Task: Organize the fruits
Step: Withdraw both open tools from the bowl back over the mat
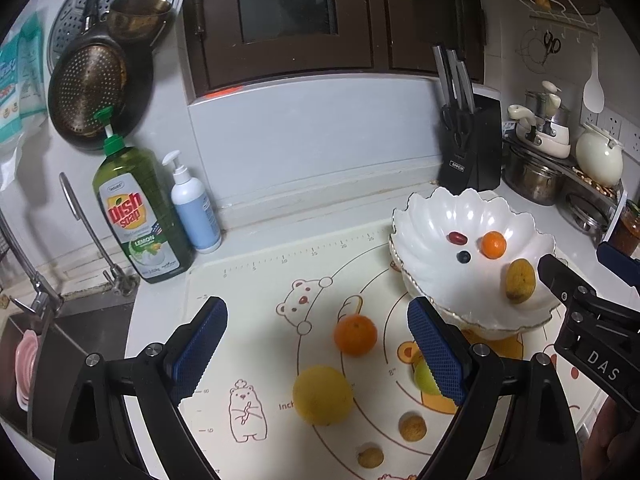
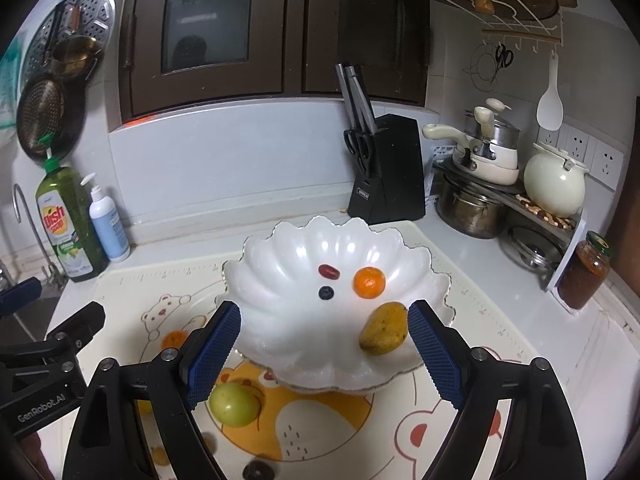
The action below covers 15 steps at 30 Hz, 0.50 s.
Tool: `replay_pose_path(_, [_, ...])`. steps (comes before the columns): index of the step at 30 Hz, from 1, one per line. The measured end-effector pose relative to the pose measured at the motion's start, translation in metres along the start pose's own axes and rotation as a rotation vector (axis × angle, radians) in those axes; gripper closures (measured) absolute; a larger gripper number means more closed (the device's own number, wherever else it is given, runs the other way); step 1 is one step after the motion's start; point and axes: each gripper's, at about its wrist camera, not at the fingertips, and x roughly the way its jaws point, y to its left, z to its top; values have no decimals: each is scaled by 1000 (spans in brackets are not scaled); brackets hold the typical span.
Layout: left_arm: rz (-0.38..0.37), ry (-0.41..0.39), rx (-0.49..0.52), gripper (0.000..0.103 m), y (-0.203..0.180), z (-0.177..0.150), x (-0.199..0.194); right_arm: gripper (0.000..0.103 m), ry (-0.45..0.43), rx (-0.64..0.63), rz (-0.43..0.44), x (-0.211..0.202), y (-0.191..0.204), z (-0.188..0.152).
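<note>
Fruits loose on mat (image 1: pixel 248 280): small brown one (image 1: pixel 370 457) nearest, yellow round one (image 1: pixel 322 395), orange (image 1: pixel 355 335). Green fruit (image 2: pixel 234 404) half hidden behind left gripper (image 1: pixel 318 354) pad; dark fruit (image 2: pixel 258 471) cut off at frame bottom. Both grippers spread wide, empty. Right gripper (image 2: pixel 324 350) over white bowl (image 2: pixel 280 332) holding mango (image 2: pixel 383 328), tangerine (image 2: pixel 369 282), blueberry (image 2: pixel 326 293), red date (image 2: pixel 329 271).
</note>
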Motion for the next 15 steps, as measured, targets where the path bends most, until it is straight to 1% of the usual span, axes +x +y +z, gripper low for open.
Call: replay_pose_path(15, [-9, 23, 27, 11, -1, -39, 3, 17, 35, -20, 9, -3, 8, -41])
